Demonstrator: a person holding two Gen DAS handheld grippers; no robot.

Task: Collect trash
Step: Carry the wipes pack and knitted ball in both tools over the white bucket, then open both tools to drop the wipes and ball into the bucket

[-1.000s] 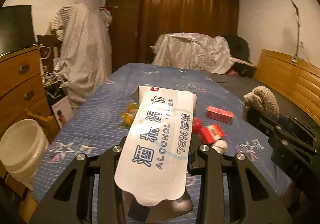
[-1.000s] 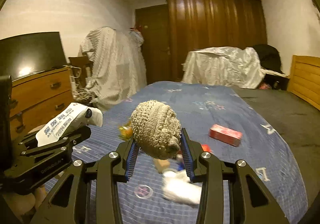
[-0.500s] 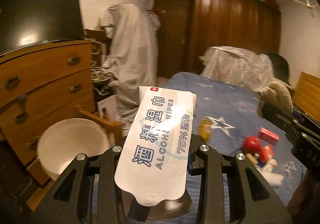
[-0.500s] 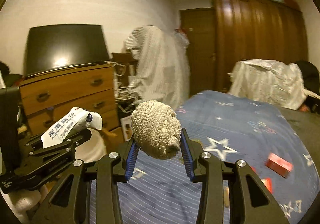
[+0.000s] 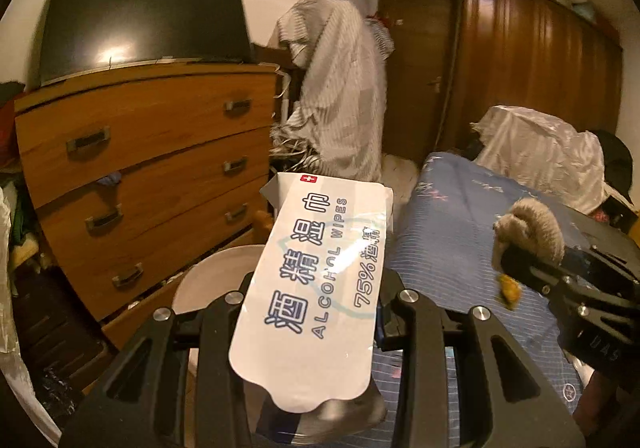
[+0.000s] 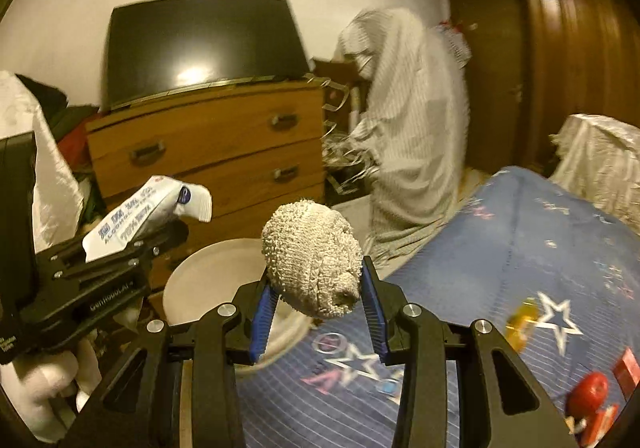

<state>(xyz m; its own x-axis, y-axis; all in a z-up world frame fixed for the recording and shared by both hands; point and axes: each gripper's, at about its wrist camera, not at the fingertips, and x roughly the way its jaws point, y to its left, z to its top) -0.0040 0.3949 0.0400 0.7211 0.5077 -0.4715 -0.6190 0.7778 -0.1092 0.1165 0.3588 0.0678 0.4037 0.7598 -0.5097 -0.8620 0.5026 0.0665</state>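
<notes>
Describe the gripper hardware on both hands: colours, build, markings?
Both match: black angular frames with triangular cutouts and silver round bolt heads. The right gripper has ribbed blue pads on its fingers. The left gripper carries white lettering on its side, too blurred to read. No cables or sleeves visible.

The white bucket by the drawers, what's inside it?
The white bucket looks bare along its visible inner wall. Its bottom is hidden behind the knitted ball and the right tongs.

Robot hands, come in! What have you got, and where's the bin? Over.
Left gripper shut on white alcohol wipes packet. Right gripper shut on beige knitted ball. White round bucket ahead, beside blue star-print bed. Nothing blocking it.
</notes>
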